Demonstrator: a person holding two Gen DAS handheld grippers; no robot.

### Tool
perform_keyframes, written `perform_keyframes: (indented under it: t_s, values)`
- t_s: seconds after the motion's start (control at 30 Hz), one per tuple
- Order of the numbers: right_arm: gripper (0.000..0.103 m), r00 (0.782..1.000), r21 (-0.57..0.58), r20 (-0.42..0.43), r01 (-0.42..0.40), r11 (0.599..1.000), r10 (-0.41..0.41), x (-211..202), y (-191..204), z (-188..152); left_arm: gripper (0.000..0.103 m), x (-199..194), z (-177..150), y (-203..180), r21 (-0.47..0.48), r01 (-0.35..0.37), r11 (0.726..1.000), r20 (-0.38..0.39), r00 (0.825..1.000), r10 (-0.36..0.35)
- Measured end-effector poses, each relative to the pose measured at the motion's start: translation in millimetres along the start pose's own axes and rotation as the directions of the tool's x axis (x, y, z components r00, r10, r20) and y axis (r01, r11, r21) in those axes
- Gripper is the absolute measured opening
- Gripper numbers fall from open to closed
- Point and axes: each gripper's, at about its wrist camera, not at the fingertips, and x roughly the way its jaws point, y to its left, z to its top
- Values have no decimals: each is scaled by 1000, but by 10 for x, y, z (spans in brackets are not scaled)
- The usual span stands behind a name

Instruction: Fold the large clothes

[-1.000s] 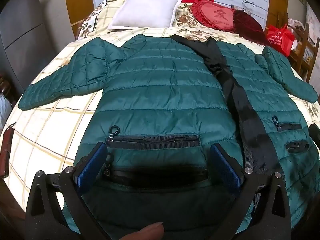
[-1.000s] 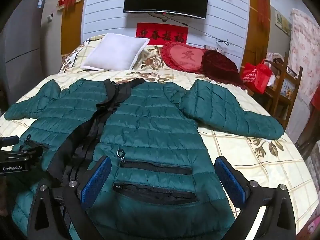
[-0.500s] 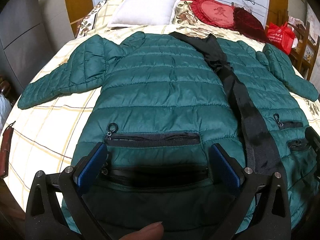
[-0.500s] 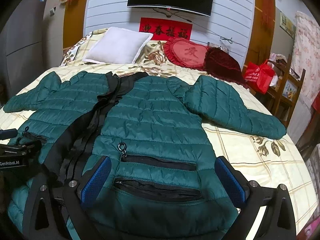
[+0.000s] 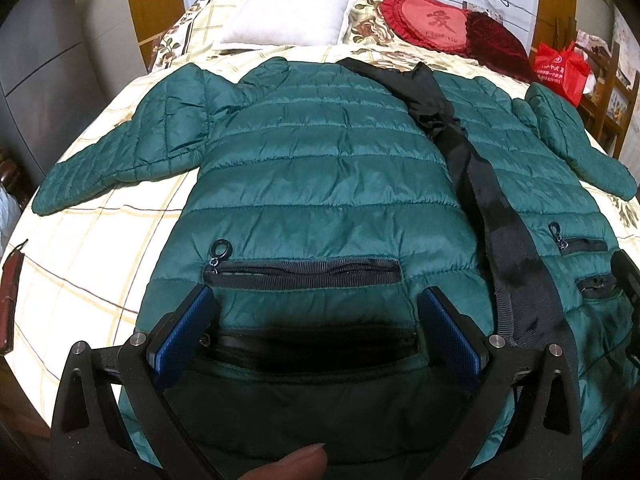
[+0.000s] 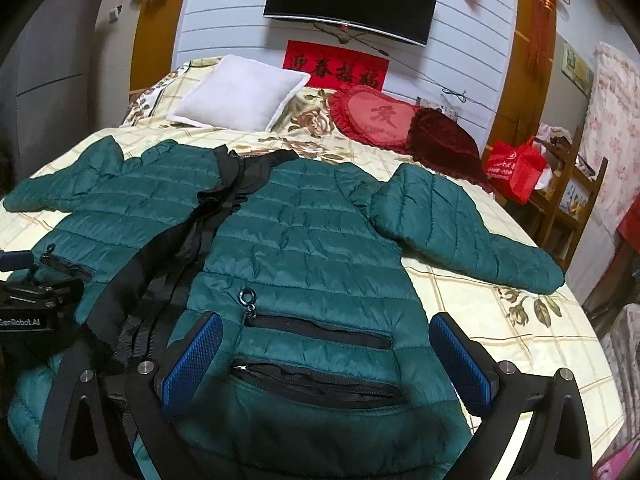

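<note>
A dark green quilted jacket point(image 5: 320, 168) lies flat and face up on the bed, sleeves spread to both sides, with a black front placket point(image 5: 484, 208) down its middle. It also shows in the right wrist view point(image 6: 304, 248). My left gripper point(image 5: 316, 332) is open and empty, low over the left hem, its jaws on either side of the lower pocket zipper point(image 5: 312, 344). My right gripper point(image 6: 326, 360) is open and empty over the right hem pockets point(image 6: 320, 376). The left gripper body point(image 6: 28, 304) shows at the left edge of the right wrist view.
The bed has a cream plaid bedspread point(image 5: 92, 248). A white pillow point(image 5: 288, 12), a red heart cushion point(image 5: 432, 24) and a dark red cushion point(image 6: 444, 144) lie at the head. A red bag point(image 6: 516, 168) sits on a wooden chair at the right. A TV point(image 6: 352, 4) hangs on the wall.
Both grippers have come slightly lower and closer to the jacket's hem. Both stay open. The jacket has not moved.
</note>
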Motion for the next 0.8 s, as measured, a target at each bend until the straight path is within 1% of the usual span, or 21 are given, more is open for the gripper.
perform_keyframes:
  t_s: [0.33,0.5,0.7,0.8]
  values:
    - [103,1000,76,-13,21,997,-20,-6,-139,20,103,10,-12,-3,1,3,1000,0,1000,-3]
    - [103,1000,134,-5,-7,991,7,-57,-227,48,103,12,-11,-6,2,3,1000,-1,1000,-3]
    - [103,1000,155,-9,-3,988,5,-29,-278,18,103,12,-18,-10,4,2,1000,-1,1000,-2]
    - [103,999,155,-36,5,988,0,28,-297,-5,103,13,-15,-16,4,2,1000,-1,1000,-2]
